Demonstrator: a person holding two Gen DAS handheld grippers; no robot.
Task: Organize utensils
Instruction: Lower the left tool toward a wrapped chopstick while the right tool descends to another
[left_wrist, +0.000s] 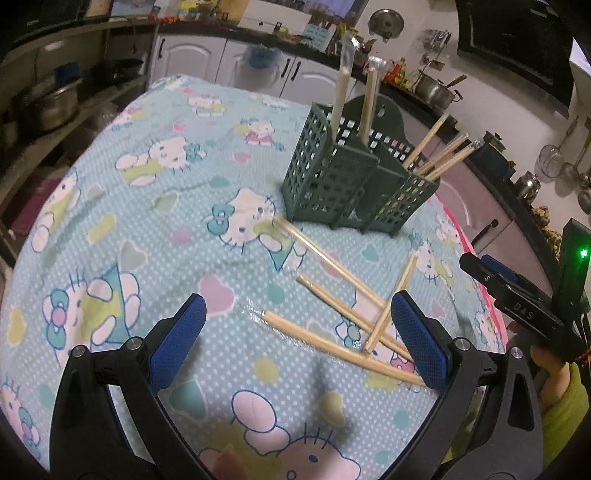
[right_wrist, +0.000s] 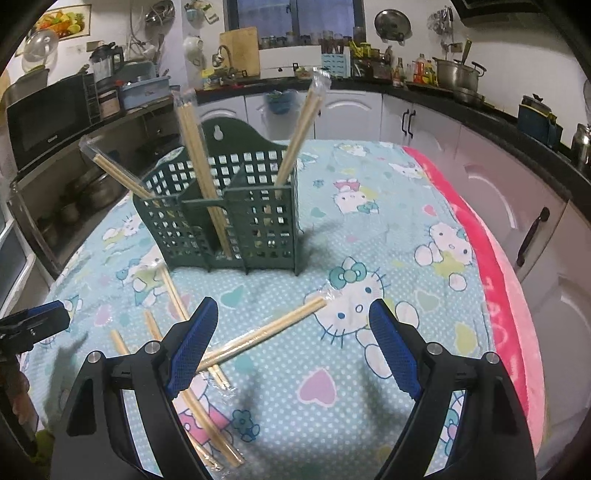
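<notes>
Cartoon-print cloth (left_wrist: 155, 221) carries green caddy (left_wrist: 332, 192) and loose chopsticks (left_wrist: 332, 343).

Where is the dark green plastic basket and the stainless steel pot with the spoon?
Dark green plastic basket (right_wrist: 266, 225): right wrist view, its front grid wall.
Stainless steel pot (right_wrist: 460, 75): right wrist view, its side.

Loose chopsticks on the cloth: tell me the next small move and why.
Probably lower the open right gripper onto the wrapped pair lying crosswise between its fingers. Both grippers are empty, several pairs already stand in the green holder, and that pair lies on top of the others.
</notes>
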